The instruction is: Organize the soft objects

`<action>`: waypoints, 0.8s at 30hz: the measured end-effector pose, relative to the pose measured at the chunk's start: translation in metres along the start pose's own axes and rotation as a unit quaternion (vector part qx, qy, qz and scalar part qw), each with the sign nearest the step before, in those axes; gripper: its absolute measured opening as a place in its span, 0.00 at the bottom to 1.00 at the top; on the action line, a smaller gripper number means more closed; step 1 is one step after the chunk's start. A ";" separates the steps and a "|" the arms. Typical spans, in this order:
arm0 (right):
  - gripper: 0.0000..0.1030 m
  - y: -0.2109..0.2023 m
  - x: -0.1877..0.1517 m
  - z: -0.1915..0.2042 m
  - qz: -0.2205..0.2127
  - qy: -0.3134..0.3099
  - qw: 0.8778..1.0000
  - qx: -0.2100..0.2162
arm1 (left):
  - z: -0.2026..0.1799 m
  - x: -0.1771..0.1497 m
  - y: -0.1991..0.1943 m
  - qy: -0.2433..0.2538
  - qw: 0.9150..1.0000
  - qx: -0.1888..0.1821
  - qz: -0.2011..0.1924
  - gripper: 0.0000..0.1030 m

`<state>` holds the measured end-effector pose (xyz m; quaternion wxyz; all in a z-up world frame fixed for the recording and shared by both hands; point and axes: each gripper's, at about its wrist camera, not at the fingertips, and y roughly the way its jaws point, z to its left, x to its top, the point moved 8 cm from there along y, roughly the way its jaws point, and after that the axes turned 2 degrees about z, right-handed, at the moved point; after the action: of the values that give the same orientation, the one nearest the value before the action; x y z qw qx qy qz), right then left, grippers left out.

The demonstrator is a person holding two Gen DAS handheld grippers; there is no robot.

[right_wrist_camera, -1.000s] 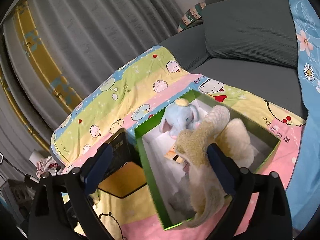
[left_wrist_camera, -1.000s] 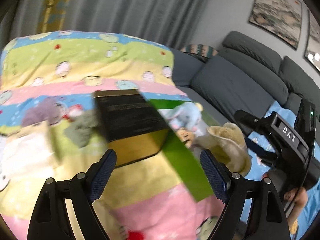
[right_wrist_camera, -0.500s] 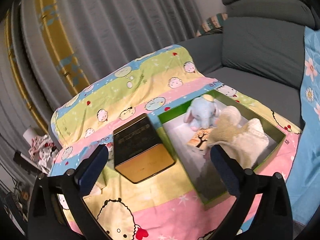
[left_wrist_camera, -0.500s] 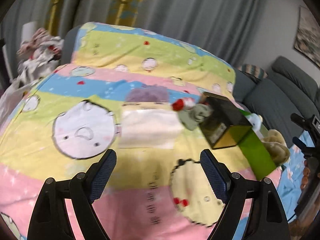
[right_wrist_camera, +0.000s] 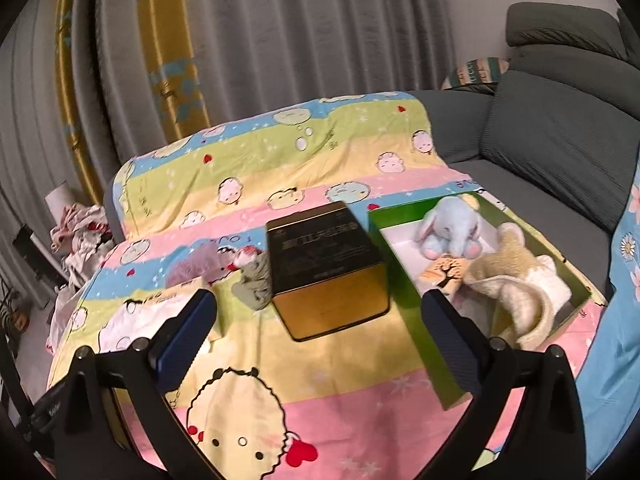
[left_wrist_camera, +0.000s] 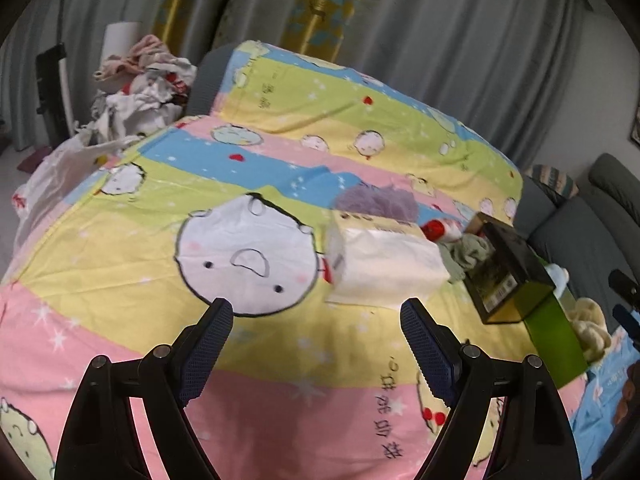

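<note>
My left gripper [left_wrist_camera: 316,312] is open and empty above the cartoon blanket [left_wrist_camera: 248,392]. Ahead and to its right lies a white tissue pack [left_wrist_camera: 384,264], with a purple fluffy piece [left_wrist_camera: 376,202], a small red-and-white item [left_wrist_camera: 438,230] and a grey-green cloth [left_wrist_camera: 468,254] behind it. My right gripper [right_wrist_camera: 320,304] is also open and empty, facing a dark gold tin [right_wrist_camera: 324,268]. To the tin's right, a green box [right_wrist_camera: 400,292] holds a blue elephant plush [right_wrist_camera: 452,228], a cream plush [right_wrist_camera: 520,280] and a small tree-print card [right_wrist_camera: 444,272]. The grey-green cloth [right_wrist_camera: 254,280] lies left of the tin.
A heap of clothes [left_wrist_camera: 140,80] sits past the blanket's far left corner. A grey sofa [right_wrist_camera: 560,128] runs behind and right of the green box, with a blue floral cloth [right_wrist_camera: 624,280] at the right edge. Curtains [right_wrist_camera: 280,40] hang behind.
The left view has swung from the tin and green box to the tissue pack and open blanket. My right gripper has drawn back from the green box, where the cream plush now lies.
</note>
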<state>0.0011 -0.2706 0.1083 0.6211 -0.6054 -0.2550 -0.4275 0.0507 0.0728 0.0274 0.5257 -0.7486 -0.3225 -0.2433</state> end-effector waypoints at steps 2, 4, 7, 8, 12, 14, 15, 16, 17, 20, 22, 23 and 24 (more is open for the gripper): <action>0.99 0.001 -0.002 0.005 0.002 -0.004 1.000 0.007 | 0.006 0.001 -0.001 -0.011 1.000 0.004 -0.002 0.83; 0.99 0.002 -0.003 0.008 0.003 -0.007 1.000 0.005 | 0.010 0.003 -0.001 -0.024 1.000 -0.001 -0.003 0.83; 0.99 0.003 -0.005 0.007 0.005 -0.012 1.000 0.000 | 0.011 0.002 0.001 -0.038 0.999 -0.009 0.003 0.83; 0.99 0.004 -0.005 0.006 0.006 -0.011 1.000 -0.001 | 0.010 0.001 0.003 -0.038 0.999 -0.009 0.007 0.83; 0.99 0.005 -0.006 0.003 0.009 -0.004 1.000 -0.003 | 0.007 -0.003 0.009 -0.033 0.999 -0.003 0.020 0.83; 0.99 0.005 -0.006 0.001 0.010 0.000 1.000 -0.004 | 0.005 -0.006 0.012 -0.029 0.999 -0.001 0.024 0.83; 0.99 0.006 -0.006 0.000 0.011 0.002 1.000 -0.005 | 0.004 -0.007 0.013 -0.027 0.999 -0.001 0.026 0.83; 0.99 0.006 -0.006 -0.001 0.011 0.005 1.000 -0.005 | 0.003 -0.008 0.014 -0.025 0.999 0.001 0.027 0.83; 0.99 0.006 -0.006 -0.002 0.011 0.007 1.000 -0.005 | 0.002 -0.009 0.015 -0.024 0.999 0.002 0.029 0.83; 0.99 0.006 -0.005 -0.005 0.012 0.015 1.000 -0.002 | 0.001 -0.011 0.016 -0.020 0.999 0.005 0.030 0.83; 0.99 0.006 -0.005 -0.007 0.012 0.019 1.000 -0.001 | 0.000 -0.012 0.018 -0.019 0.999 0.006 0.031 0.83; 0.99 0.006 -0.004 -0.009 0.012 0.021 1.000 0.000 | 0.000 -0.012 0.019 -0.019 0.999 0.007 0.031 0.83; 0.99 0.006 -0.003 -0.010 0.011 0.024 1.000 0.000 | 0.000 -0.012 0.019 -0.019 0.999 0.006 0.031 0.83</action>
<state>0.0024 -0.2799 0.1009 0.6318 -0.5979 -0.2329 -0.4348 0.0566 0.0653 0.0071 0.5316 -0.7593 -0.3105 -0.2108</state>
